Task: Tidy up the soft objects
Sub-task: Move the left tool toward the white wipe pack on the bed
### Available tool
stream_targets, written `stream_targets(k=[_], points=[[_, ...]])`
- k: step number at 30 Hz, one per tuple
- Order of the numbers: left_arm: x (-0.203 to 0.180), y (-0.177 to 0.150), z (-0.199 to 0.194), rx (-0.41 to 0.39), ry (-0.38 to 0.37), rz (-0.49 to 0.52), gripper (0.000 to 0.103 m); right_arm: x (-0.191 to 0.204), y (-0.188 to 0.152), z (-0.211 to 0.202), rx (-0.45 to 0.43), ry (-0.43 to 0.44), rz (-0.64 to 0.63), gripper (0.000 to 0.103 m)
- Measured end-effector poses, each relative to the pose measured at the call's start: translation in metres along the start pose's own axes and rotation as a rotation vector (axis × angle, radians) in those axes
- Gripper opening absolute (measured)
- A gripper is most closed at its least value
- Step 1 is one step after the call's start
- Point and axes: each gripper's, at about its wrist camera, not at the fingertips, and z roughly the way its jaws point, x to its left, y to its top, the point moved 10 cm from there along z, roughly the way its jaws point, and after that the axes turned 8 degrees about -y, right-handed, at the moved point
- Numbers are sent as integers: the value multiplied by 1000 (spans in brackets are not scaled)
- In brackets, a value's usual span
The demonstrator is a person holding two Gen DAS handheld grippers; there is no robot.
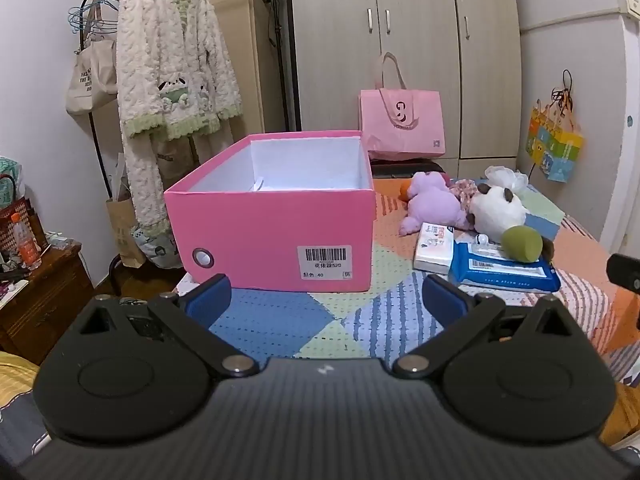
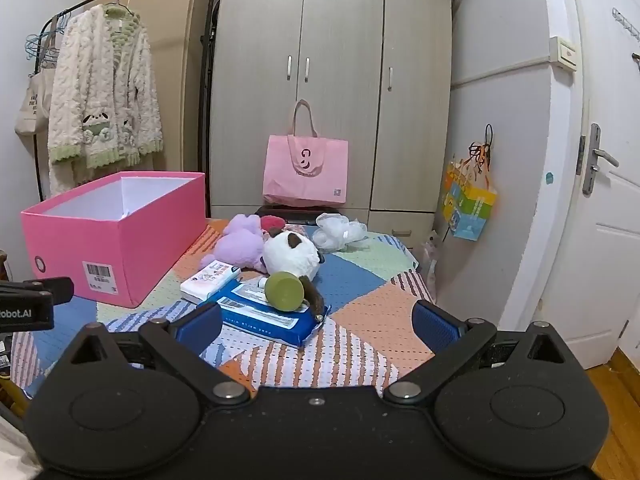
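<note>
An open pink box (image 1: pixel 276 236) (image 2: pixel 116 236) stands on the patchwork bed cover (image 1: pixel 352 320); inside I see white walls and one small white scrap. To its right lie a purple plush (image 1: pixel 430 204) (image 2: pixel 240 244), a white plush with brown ears (image 1: pixel 498 208) (image 2: pixel 292 258), a green round cushion-like piece (image 1: pixel 520 244) (image 2: pixel 285 291), a blue wipes pack (image 1: pixel 502 270) (image 2: pixel 264 314), a white tissue pack (image 1: pixel 434 248) (image 2: pixel 210 282) and a crumpled white bag (image 2: pixel 338 232). My left gripper (image 1: pixel 326 304) hangs open just before the box. My right gripper (image 2: pixel 318 324) is open, short of the wipes pack.
A pink tote bag (image 2: pixel 306 170) leans on the wardrobe (image 2: pixel 332 80) at the bed's far end. A fluffy white robe (image 1: pixel 176 92) hangs on a rack at the left, with a wooden nightstand (image 1: pixel 40 300) below. A door (image 2: pixel 608 208) is at the right.
</note>
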Motion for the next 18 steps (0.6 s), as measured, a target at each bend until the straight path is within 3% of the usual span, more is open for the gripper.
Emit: stream_targets(k=[18], points=[[0,-2,-1,-14,36,30,103,1,-5,4,3,-1,20,102]])
